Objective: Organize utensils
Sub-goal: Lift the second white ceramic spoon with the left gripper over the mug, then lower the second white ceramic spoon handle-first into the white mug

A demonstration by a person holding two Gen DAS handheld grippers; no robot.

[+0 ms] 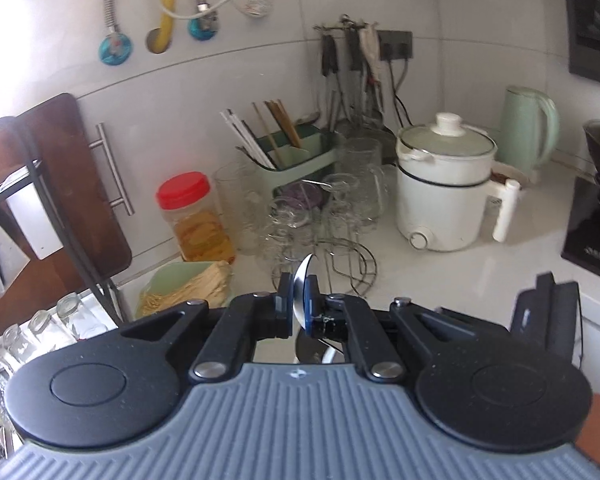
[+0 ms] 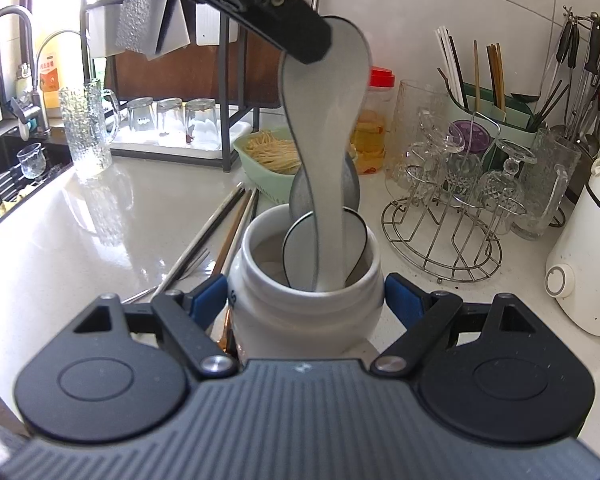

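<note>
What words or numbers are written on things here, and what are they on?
Nothing can be read in full.
Orange bottle by the tap: red characters on its label, too blurred to read.
Black cooktop: a white brand word, too blurred to read.
White jar: dark lettering at its left edge, mostly hidden.

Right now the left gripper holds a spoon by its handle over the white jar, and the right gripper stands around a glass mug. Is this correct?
Not quite: the right gripper stands around the white jar, not a glass mug, as the right wrist view shows. The left gripper does hold the spoon by its handle.
</note>
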